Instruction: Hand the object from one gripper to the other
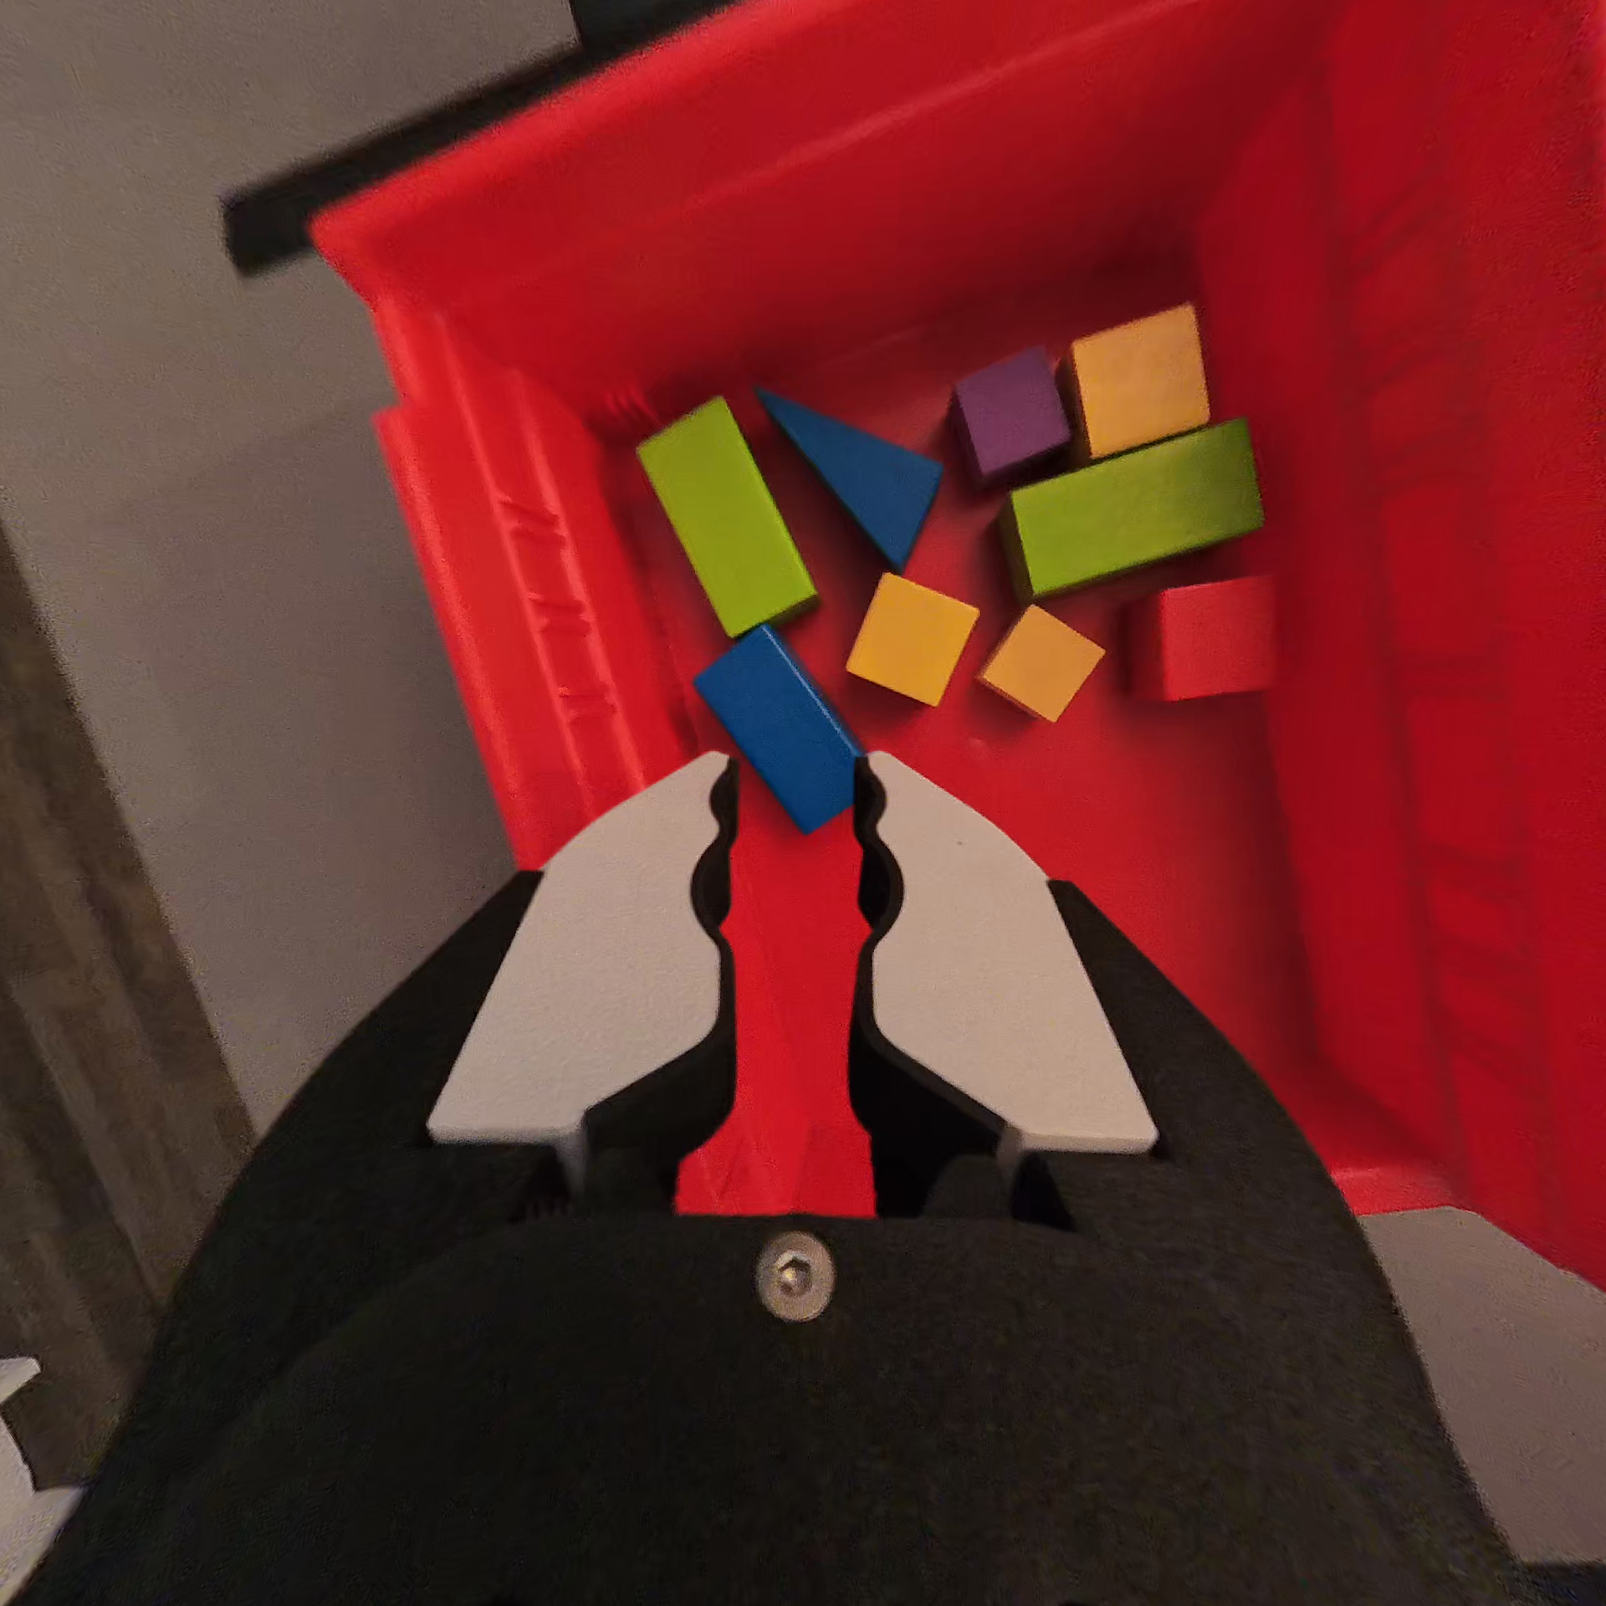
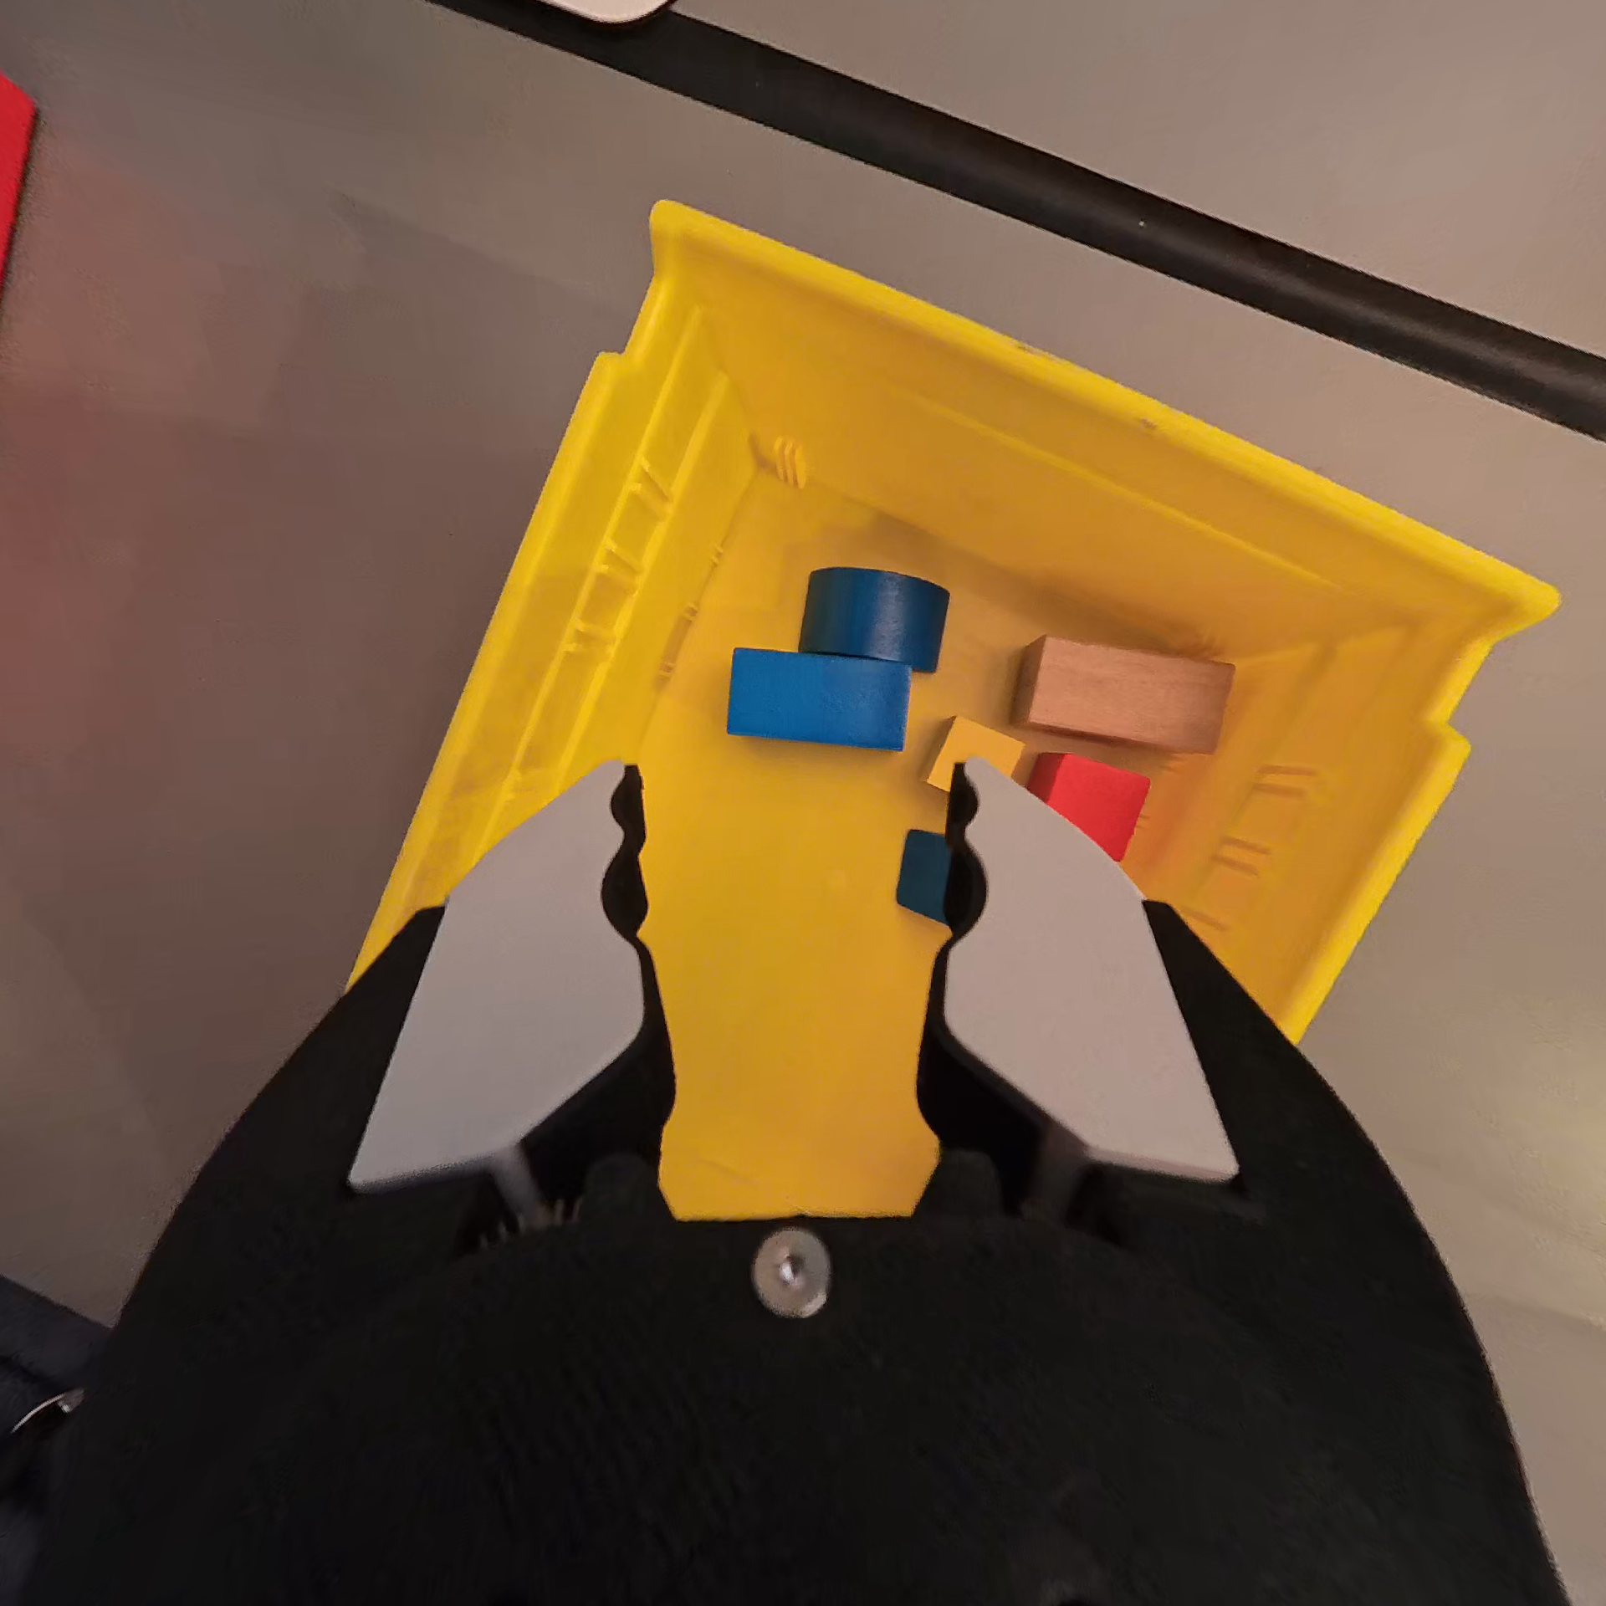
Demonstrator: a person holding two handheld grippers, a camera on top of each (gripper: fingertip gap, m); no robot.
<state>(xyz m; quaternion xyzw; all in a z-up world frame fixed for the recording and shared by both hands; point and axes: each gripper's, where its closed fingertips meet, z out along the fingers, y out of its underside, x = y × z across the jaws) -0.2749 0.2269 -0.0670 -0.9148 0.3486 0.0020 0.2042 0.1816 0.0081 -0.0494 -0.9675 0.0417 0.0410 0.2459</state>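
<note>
The left gripper (image 1: 795,765) is parted over the red bin (image 1: 956,217); the blue block (image 1: 778,726) lies on the bin floor at its fingertips, not visibly clamped. The right gripper (image 2: 795,769) hangs released and empty above the yellow bin (image 2: 1086,487).

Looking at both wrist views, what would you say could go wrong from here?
1. The left gripper is open over the blue rectangular wooden block, which touches a green rectangular block; closing may nudge it.
2. The red plastic bin wall is close, leaving little finger room.
</note>
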